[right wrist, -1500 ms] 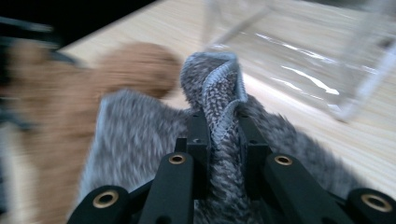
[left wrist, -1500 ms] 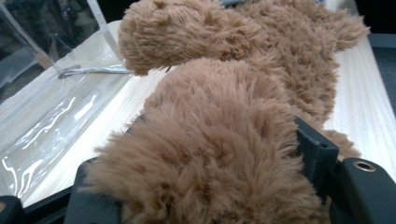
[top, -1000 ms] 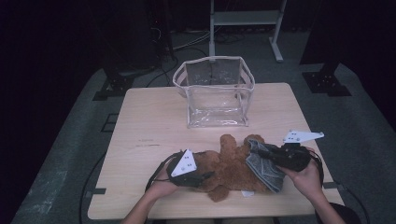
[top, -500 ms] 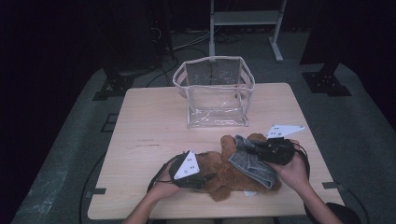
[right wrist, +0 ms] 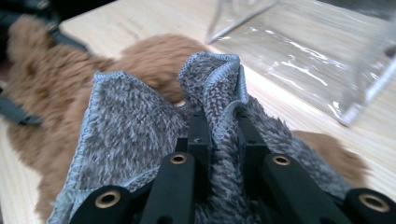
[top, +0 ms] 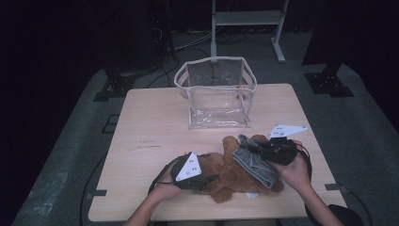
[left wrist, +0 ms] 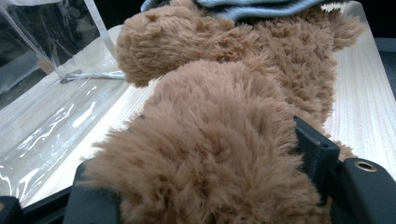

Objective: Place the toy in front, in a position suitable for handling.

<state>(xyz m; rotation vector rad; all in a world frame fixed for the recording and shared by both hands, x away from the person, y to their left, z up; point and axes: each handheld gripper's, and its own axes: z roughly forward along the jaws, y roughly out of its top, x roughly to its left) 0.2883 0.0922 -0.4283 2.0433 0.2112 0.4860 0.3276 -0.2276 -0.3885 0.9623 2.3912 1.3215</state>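
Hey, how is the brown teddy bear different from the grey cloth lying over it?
The teddy bear is brown with long shaggy fur; the grey cloth has a short pile and a stitched hem. The bear is bulky and stuffed, lying on the table; the cloth is thin and flat, draped over the bear. The left tool grips a limb of the bear, while the right tool pinches a fold of the cloth. Both are soft fabric things.
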